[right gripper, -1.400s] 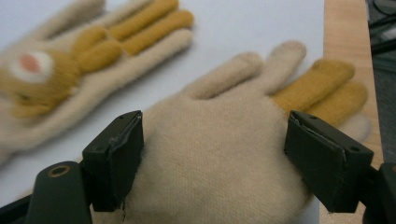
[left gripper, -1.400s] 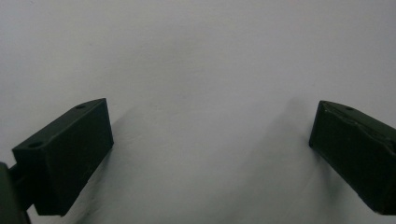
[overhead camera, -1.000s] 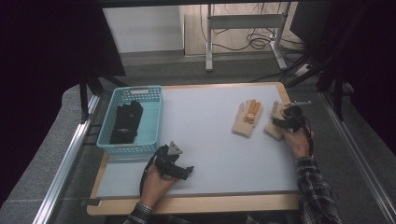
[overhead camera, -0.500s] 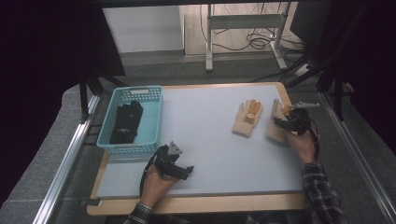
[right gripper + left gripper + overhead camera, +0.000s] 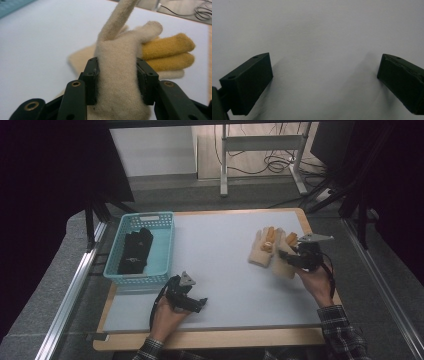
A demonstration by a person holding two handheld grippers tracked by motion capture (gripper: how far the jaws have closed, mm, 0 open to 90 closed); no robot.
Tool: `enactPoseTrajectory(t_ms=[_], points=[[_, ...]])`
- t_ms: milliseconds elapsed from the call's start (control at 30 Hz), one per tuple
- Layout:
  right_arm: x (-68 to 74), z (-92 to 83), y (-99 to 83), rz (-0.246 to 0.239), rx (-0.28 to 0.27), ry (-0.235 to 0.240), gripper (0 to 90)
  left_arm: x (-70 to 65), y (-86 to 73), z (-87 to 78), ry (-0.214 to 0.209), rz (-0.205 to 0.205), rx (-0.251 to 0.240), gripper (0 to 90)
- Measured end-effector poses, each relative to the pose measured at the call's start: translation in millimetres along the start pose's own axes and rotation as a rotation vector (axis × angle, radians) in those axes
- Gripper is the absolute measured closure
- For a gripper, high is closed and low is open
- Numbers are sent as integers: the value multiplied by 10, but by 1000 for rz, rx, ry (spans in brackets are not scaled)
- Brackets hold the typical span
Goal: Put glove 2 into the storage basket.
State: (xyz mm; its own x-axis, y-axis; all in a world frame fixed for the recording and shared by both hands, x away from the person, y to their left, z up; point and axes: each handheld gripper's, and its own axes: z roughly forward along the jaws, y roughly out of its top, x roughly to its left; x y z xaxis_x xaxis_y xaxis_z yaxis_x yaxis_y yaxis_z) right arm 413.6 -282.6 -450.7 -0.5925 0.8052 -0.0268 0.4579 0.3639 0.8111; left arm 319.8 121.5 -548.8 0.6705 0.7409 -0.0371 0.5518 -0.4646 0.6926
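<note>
My right gripper [image 5: 286, 257] is at the right of the white table top, shut on a cream knitted glove [image 5: 281, 268]. In the right gripper view the pads [image 5: 93, 75] squeeze the cream glove [image 5: 117, 87] from both sides, and one of its fingers sticks upward. A second cream glove with yellow fingers [image 5: 261, 248] lies flat just left of the held one, and it appears behind the held one in the right gripper view [image 5: 167, 50]. My left gripper [image 5: 199, 303] rests near the front left, and its jaws [image 5: 324, 75] stand wide open over bare table.
A light blue basket [image 5: 167, 240] stands at the table's left edge with black gloves [image 5: 135, 251] lying in it. The white mat [image 5: 225, 280] covers a wooden table. Metal rails run along both sides, and a desk frame with cables stands beyond the far edge.
My right gripper has lifted the cream glove and carried it left and toward the front, close beside the other glove. The left gripper has stayed where it was.
</note>
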Motion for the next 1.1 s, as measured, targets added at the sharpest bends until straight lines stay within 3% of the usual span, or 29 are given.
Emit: enactPoseTrajectory(t_ms=[67,133,167,200,233,300,367,433,467,567,600,833,933,1100], points=[[67,-9,18,-10,-2,14,580,0,0,0,0,0,0,2],[280,-24,69,-45,-8,46,579,0,0,0,0,0,0,3],[280,-24,69,-45,-8,46,579,0,0,0,0,0,0,3],[415,-24,98,-70,-8,71,578,2,0,-1,2,3,-1,3],[415,-24,98,-70,-8,71,578,1,0,1,1,0,-2,3],[556,-13,123,-85,-11,93,576,2,0,-1,1,2,-1,3],[761,26,150,-109,-1,129,573,3,0,-1,1,2,0,4],[828,45,156,-116,1,140,573,1,0,0,1,0,-2,3],[958,87,163,-126,6,163,571,2,0,0,1,0,-2,3],[1079,142,162,-138,12,183,569,1,0,0,1,-1,-2,4],[1188,207,149,-146,15,193,568,1,0,0,1,-1,-2,4],[1449,469,24,-156,50,203,562,2,0,0,2,0,-2,4],[1499,531,-22,-158,59,201,559,4,0,-2,2,3,1,4],[1594,676,-164,-145,92,236,507,4,0,-3,0,3,3,4]])
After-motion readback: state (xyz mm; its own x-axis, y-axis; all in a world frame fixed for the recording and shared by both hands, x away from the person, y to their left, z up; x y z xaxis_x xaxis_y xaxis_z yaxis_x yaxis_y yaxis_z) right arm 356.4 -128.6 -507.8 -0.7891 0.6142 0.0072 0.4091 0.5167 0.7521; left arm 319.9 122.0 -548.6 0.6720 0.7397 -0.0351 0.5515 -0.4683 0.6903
